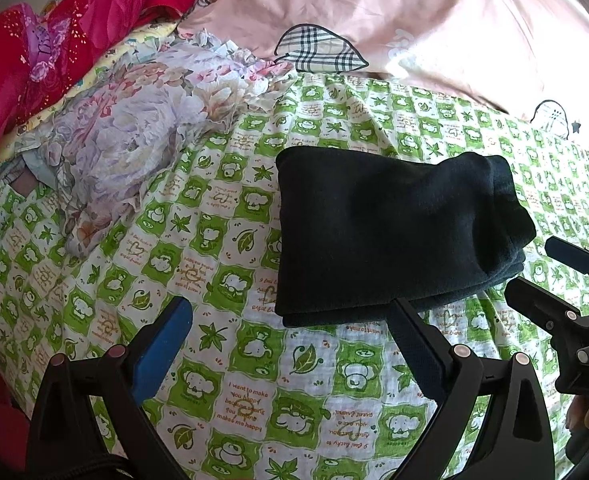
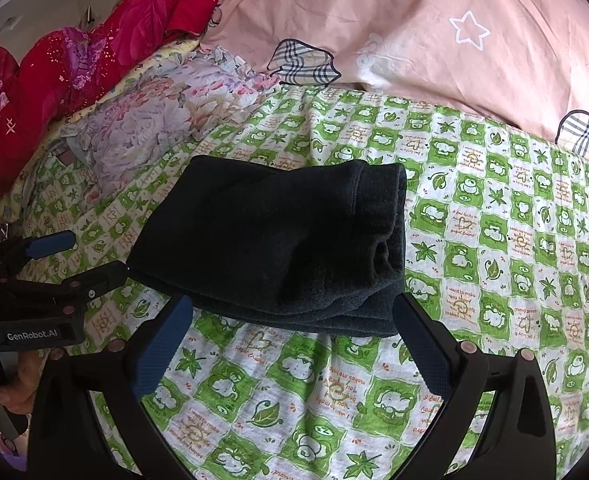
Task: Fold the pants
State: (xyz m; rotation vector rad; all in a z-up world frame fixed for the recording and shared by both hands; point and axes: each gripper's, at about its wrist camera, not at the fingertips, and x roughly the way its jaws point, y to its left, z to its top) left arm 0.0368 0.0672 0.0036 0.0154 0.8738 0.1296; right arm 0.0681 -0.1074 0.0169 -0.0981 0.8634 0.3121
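Green-and-white checked bedding (image 1: 230, 360) fills the left wrist view, with a pink quilt (image 1: 414, 20) behind it, a floral cloth (image 1: 134, 140) bunched at the left and a red blanket (image 1: 54, 32) beyond that. On the bedding lie the pants (image 1: 390, 232), dark and already folded into a thick, roughly square bundle with stacked layers showing along the near edge. Our left gripper (image 1: 290, 344) is spread wide and holds nothing; its right finger sits just at the bundle's near edge, and we cannot tell whether it touches. Our right gripper (image 1: 550, 272) shows at the right margin, also parted and empty, just beside the bundle's right corner.

From the right wrist view, the same pink quilt (image 2: 414, 40) and checked bedding (image 2: 494, 240) frame the pants (image 2: 278, 240), which sit straight ahead. Here the right gripper (image 2: 292, 340) stands open, its fingertips at the bundle's near edge with nothing between them. The left gripper (image 2: 82, 256) appears at the left, fingers apart, its lower finger at or against the bundle's left corner.

We judge the fold essentially finished. What could go wrong is a finger catching a lower layer as we draw back, dragging the stack open or skewing it. The bedding is soft and wrinkled, so a nudge at that left corner could let the thick top layer slump or spring loose.
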